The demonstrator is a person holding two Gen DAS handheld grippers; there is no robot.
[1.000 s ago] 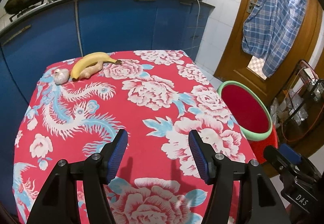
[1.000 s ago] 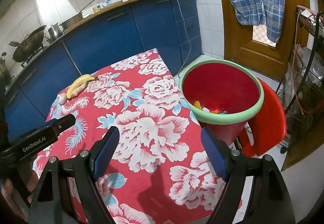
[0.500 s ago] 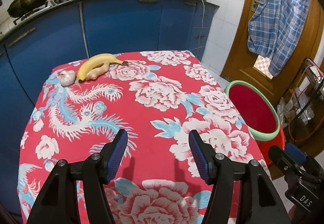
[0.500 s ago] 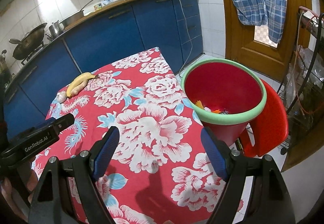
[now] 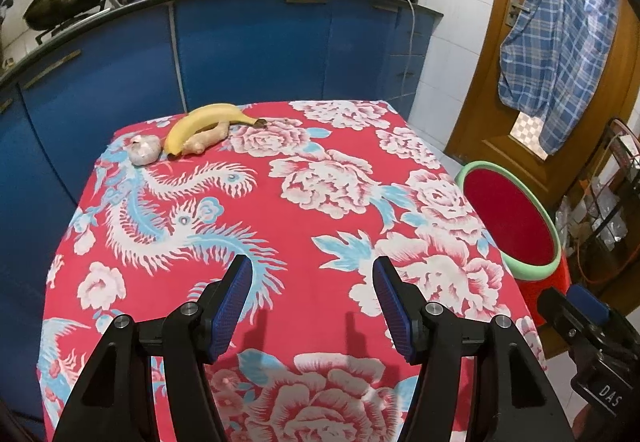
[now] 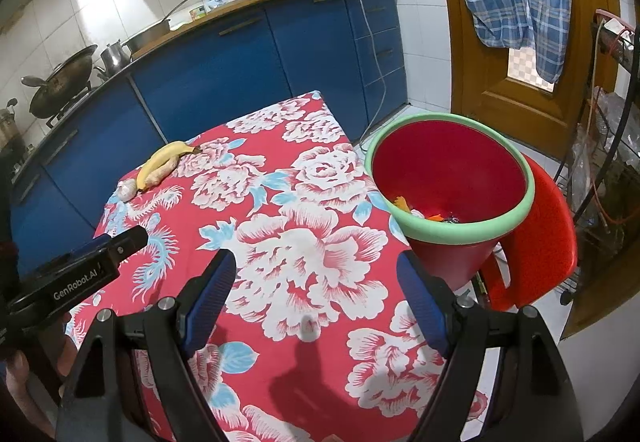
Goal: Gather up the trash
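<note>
Nothing on the table has shifted since the earlier frames; only the left view has drifted a little, so the far things now sit slightly further right in it, and both of my grippers have kept their spread.

Largest first: the table under its red cloth printed with white flowers and a blue phoenix fills the middle of both views, bare but for a cluster at its far left corner. At right in the right view stands the red plastic bin with a pale green rim, on a red plastic chair; scraps of orange and white rubbish lie at its bottom, so I judge collecting well advanced.

Upper left in the left view lie a yellow banana, a knobbly beige ginger root touching it, and a papery white garlic bulb just beside. They look like food rather than trash, so little or nothing seems left.

My left hand-held gripper and right hand-held gripper both hover over the near cloth, jaws apart and empty.
</note>
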